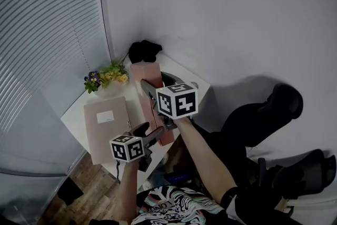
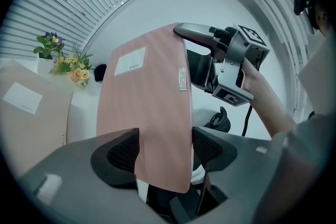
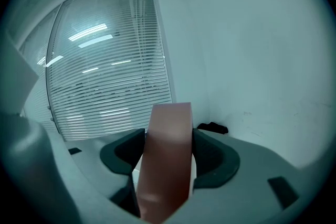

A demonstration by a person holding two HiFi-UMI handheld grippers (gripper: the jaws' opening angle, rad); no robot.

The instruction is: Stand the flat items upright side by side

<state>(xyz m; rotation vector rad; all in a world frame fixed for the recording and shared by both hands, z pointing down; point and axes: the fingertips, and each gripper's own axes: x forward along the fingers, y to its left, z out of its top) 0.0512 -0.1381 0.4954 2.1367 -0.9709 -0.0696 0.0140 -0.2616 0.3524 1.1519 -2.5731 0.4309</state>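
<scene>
Bearing a white label, the dusty-pink folder has rounded corners.

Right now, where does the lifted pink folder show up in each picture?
Head view: pink folder at centre, slanting.
Left gripper view: middle, tall and broad.
Right gripper view: bottom centre, narrow.
Shared landmark: black bundle against the wall.

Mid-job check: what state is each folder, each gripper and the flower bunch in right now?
Pink flat folder with white label: held tilted in the air by both grippers.
Left gripper: shut on its lower end.
Right gripper: shut on its upper end.
Second pink folder: lying flat on the white table.
Small flower bunch: upright at the table's back.
</scene>
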